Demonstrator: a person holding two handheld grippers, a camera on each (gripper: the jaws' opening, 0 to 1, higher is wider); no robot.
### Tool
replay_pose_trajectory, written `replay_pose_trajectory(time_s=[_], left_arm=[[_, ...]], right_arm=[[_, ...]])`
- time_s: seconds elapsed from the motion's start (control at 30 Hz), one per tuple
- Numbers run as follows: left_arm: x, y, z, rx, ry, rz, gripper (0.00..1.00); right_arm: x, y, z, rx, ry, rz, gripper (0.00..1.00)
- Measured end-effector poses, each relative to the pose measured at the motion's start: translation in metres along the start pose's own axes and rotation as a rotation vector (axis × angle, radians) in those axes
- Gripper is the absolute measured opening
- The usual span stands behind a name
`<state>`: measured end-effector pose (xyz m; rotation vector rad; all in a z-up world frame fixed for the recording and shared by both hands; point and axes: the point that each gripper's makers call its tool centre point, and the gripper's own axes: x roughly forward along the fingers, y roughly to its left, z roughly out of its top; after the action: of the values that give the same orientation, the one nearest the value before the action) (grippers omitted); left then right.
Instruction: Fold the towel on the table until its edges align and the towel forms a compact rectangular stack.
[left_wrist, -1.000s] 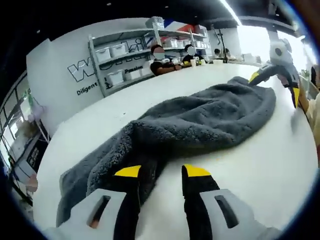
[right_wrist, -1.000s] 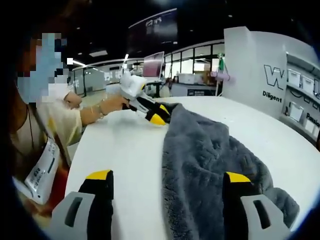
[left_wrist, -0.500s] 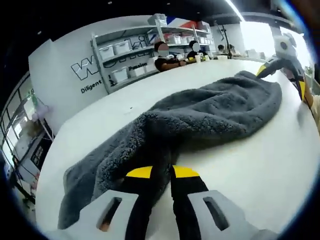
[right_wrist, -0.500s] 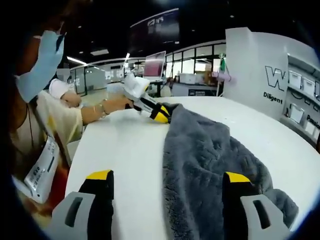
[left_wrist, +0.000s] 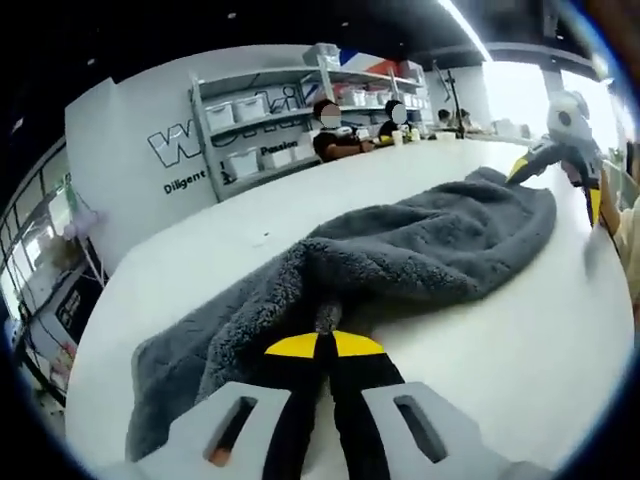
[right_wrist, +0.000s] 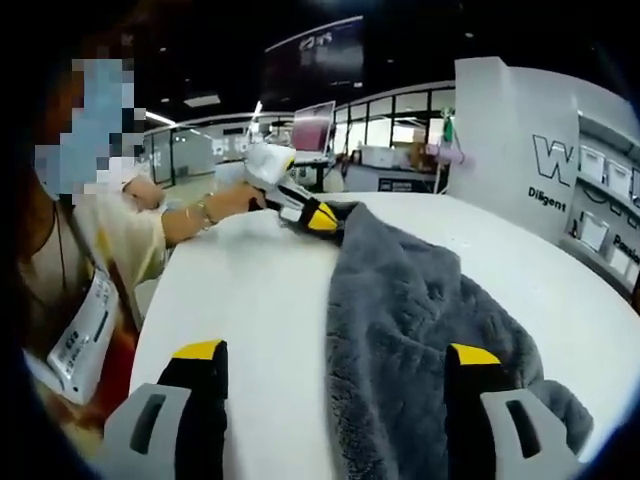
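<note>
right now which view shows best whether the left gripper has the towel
The left gripper view: the left gripper has its jaws shut on a fold of the grey towel right at the yellow tips. The right gripper view shows that gripper far off at the towel's far end, too small to judge its grip.

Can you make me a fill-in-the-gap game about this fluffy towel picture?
1. The fluffy towel is the colour ____.
2. The towel lies on a ____ table.
3. The left gripper has its fingers shut on the ____.
4. The right gripper has its fingers ____.

Missing words: grey; white; towel; open
</note>
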<state>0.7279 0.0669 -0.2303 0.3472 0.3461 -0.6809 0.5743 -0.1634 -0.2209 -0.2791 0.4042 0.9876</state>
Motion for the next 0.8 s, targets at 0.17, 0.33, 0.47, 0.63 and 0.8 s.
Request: replay_pose_trajectory(time_s=[0.17, 0.33, 0.47, 0.63, 0.8], left_arm=[[-0.017, 0.002, 0.018, -0.024, -0.045, -0.014, 0.02], [-0.038, -0.012, 0.033, -0.005, -0.053, -0.068, 0.02], [-0.061, -0.038, 0.041, -0.011, -0.039, -0.176, 0.02], [-0.093, -0.042, 0.052, -0.013, -0.033, -0.198, 0.02], [-0.117, -0.037, 0.055, -0.008, -0.028, -0.174, 0.02]], right_arm=[[0.0, -0.002, -0.001, 0.006, -0.001, -0.003, 0.91], [-0.001, -0.003, -0.001, 0.009, -0.002, -0.008, 0.91], [-0.001, -0.002, 0.0, 0.007, -0.005, -0.006, 0.91], [-0.003, 0.0, 0.003, -0.002, -0.012, -0.006, 0.91], [-0.005, 0.002, 0.006, -0.01, -0.024, -0.004, 0.91]])
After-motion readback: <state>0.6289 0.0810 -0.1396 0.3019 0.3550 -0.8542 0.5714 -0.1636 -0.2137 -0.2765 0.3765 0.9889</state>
